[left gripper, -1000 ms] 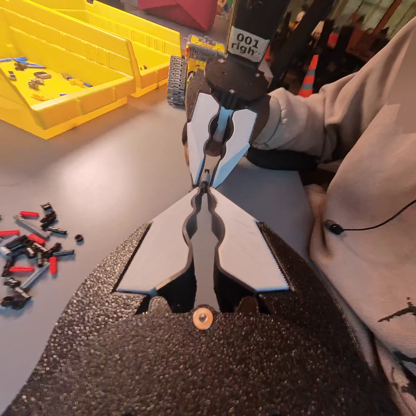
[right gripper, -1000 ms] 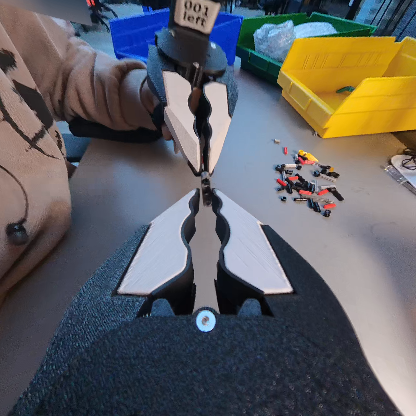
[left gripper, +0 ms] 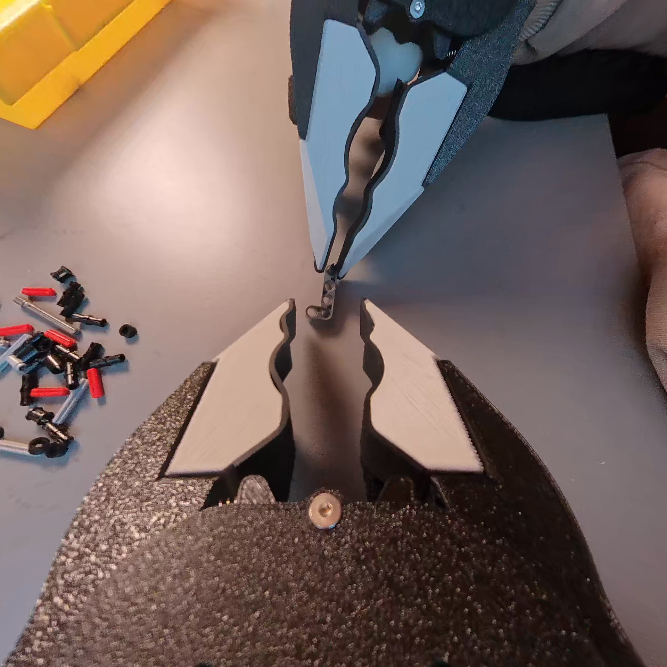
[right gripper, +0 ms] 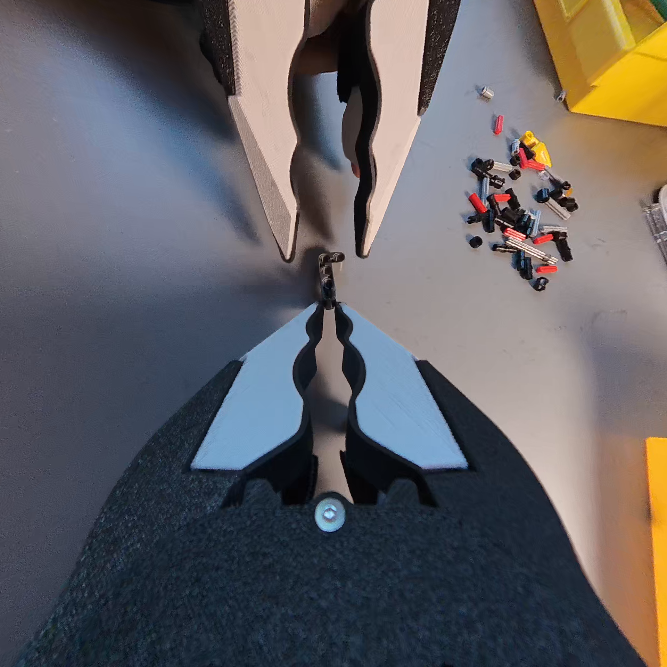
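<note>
1. Grey bench point(left gripper: 180, 180) carries all items; its surface is smooth and matte.
2. Right gripper point(right gripper: 327, 304): jaws closed to a narrow gap and clamped on one end of a small dark L-shaped beam point(right gripper: 328, 274). In the left wrist view the same gripper point(left gripper: 330, 269) comes in from above with the beam point(left gripper: 325, 299) hanging from its tips.
3. The beam is pierced with round holes. Its short leg points sideways at the free end, close to the bench surface; whether it touches the bench cannot be told.
4. Left gripper point(left gripper: 326, 306): jaws wide apart and gripping nothing. The beam's free end sits between the two tips, touching neither. The right wrist view shows this gripper point(right gripper: 325, 254) opposite, tips either side of the short leg.
5. Loose pile of small parts point(left gripper: 47, 364), black, red and grey pins and axles, lies on the bench well to one side of both grippers; also seen in the right wrist view point(right gripper: 519, 213).
6. Yellow bin point(left gripper: 43, 61) stands at the bench's far corner beyond the pile; yellow bins point(right gripper: 620, 61) show likewise in the right wrist view.
7. Beige sleeve point(left gripper: 646, 252) lies along the bench edge.
</note>
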`<state>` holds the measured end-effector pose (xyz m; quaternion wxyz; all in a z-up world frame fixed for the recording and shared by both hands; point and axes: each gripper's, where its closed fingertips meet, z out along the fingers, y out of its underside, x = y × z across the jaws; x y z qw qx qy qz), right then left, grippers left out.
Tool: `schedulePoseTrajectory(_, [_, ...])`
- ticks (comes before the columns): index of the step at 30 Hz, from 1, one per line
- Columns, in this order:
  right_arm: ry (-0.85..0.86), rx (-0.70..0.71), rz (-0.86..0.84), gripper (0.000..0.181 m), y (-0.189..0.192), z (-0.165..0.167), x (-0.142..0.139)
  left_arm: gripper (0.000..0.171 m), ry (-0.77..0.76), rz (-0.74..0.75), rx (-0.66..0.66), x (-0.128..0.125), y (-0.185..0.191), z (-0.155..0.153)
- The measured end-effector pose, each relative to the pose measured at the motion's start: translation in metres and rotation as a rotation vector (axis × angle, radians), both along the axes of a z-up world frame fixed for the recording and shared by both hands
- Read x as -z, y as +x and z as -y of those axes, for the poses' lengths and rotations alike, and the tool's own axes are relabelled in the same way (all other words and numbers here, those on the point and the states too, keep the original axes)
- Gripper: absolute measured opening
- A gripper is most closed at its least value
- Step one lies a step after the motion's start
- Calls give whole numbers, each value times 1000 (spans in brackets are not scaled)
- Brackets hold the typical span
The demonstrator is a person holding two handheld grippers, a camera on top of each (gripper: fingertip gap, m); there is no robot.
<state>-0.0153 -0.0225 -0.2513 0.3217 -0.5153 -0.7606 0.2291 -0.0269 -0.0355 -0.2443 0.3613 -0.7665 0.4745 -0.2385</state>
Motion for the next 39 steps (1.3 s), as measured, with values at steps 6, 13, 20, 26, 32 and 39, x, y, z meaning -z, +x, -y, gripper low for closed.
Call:
schedulePoseTrajectory(6, [-58, 6, 24, 7, 1, 0, 2, 16, -41, -52, 16, 11, 5, -4])
schedulePoseTrajectory(13, [-89, -35, 30, 12, 1, 5, -3, 15, -90, -124, 73, 10, 6, -4])
schedulePoseTrajectory(20, [-118, -37, 30, 5, 1, 7, -5, 15, -120, -177, 101, 11, 6, 1])
schedulePoseTrajectory(26, [-109, -41, 53, 5, 2, 6, -5, 15, -122, -205, 112, 10, 4, 1])
schedulePoseTrajectory(32, [-106, -43, 83, 4, 3, 5, -3, 15, -88, -164, 94, 6, 6, -2])
schedulePoseTrajectory(39, [-151, -45, 106, 4, 1, 12, -3, 7, -77, -76, 114, 4, 17, 4])
